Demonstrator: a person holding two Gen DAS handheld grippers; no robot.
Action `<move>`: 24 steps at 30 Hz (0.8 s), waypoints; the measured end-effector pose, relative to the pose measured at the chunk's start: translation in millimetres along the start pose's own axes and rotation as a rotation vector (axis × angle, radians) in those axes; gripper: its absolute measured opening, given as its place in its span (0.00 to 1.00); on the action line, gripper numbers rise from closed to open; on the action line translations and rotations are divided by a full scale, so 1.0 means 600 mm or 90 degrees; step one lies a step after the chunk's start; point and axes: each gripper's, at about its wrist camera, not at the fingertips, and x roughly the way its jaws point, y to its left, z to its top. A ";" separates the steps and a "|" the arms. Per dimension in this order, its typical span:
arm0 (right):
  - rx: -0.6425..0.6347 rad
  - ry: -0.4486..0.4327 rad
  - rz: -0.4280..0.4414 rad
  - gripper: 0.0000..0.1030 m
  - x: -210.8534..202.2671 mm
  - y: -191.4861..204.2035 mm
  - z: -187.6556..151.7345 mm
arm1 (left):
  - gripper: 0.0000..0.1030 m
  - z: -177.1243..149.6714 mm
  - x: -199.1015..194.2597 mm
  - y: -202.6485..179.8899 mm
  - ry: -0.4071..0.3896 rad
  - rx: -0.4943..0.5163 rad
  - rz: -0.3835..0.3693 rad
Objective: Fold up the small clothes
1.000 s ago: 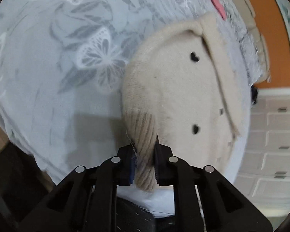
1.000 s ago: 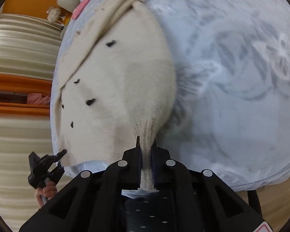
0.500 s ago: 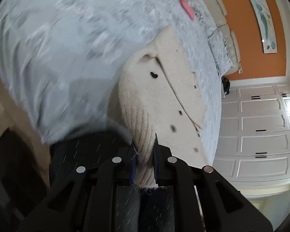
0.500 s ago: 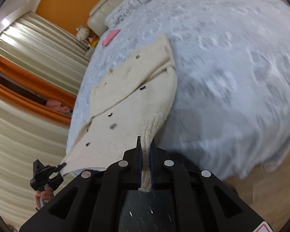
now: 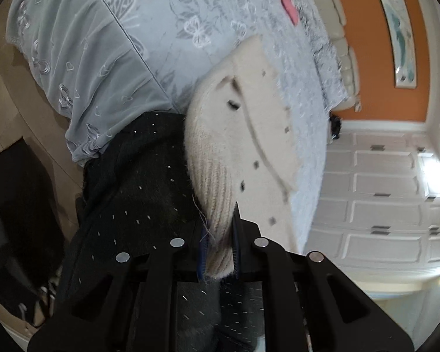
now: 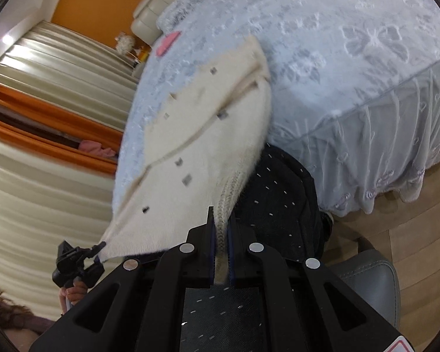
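Gripped between the closed jaws of the left gripper (image 5: 220, 243) is a ribbed corner of a cream knitted cardigan (image 5: 249, 135). A second ribbed corner of the same cardigan (image 6: 196, 146) is clamped in the right gripper (image 6: 220, 249), whose jaws are pressed narrow on the knit. The garment is stretched from both grippers up onto the pale blue bedspread (image 5: 149, 29), where its far end is laid flat; its near end is held off the edge of the bed. Small dark buttons are seen along its front, and one front panel is overlapped on the other. A pink item (image 5: 289, 10) is seen on the bedspread beyond the cardigan, well apart from it. Dark trousers with pale flecks (image 6: 278, 202) are seen beneath the held hem in both views. An orange wall (image 5: 375, 58) with a framed picture (image 5: 399, 29) is visible behind the bed.
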 end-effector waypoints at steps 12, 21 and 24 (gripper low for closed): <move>0.055 -0.116 0.095 0.07 0.097 0.006 0.296 | 0.12 0.201 0.096 -0.203 -0.079 0.107 -0.029; 0.113 -0.098 -0.083 0.13 0.315 -0.051 0.412 | 0.20 0.349 0.349 -0.228 -0.106 0.108 0.150; 0.133 -0.128 -0.105 0.14 0.331 -0.069 0.439 | 0.21 0.385 0.398 -0.204 -0.111 0.093 0.179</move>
